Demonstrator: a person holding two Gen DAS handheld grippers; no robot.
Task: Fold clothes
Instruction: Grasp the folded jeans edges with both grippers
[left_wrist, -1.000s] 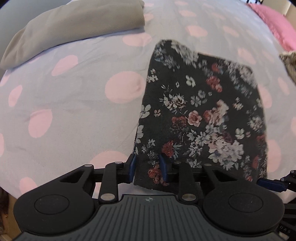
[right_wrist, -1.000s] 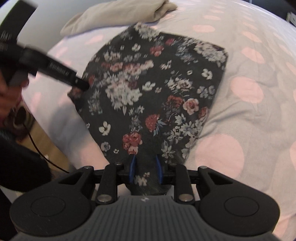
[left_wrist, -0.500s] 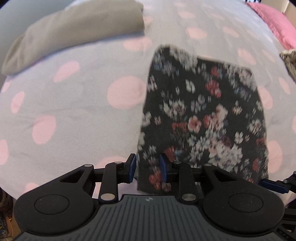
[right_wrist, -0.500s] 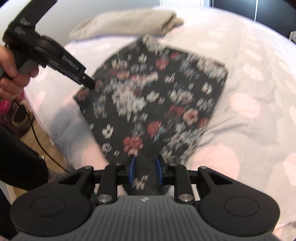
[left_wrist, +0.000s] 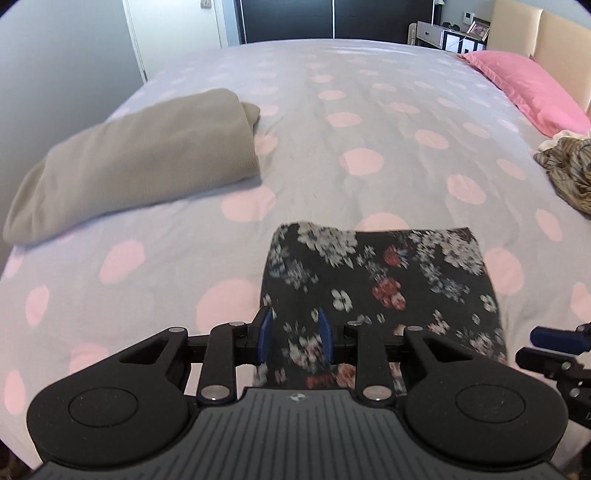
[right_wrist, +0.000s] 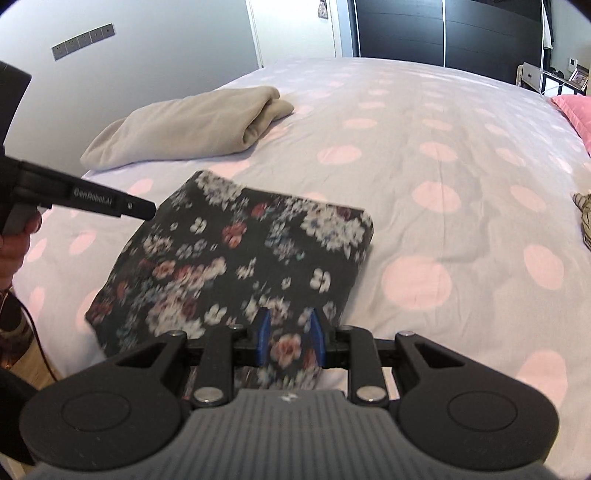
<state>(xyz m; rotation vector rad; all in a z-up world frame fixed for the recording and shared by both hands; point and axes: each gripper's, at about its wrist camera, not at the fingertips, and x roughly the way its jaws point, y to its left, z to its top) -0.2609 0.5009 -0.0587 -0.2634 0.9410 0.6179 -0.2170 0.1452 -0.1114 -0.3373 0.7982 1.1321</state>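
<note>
A dark floral garment lies on the polka-dot bed, its near edge raised. My left gripper is shut on its near left corner, blue pads pinching the cloth. In the right wrist view the same garment spreads ahead, and my right gripper is shut on its near right corner. The left gripper's body also shows in the right wrist view at the garment's far left edge.
A folded beige garment lies at the back left of the bed; it also shows in the right wrist view. A pink pillow and a crumpled striped garment lie at the right.
Both grippers have lifted and tilted up with the garment's near edge; the view now looks across the bed. The garment appears shorter and nearer. The grip on both corners is unchanged.
</note>
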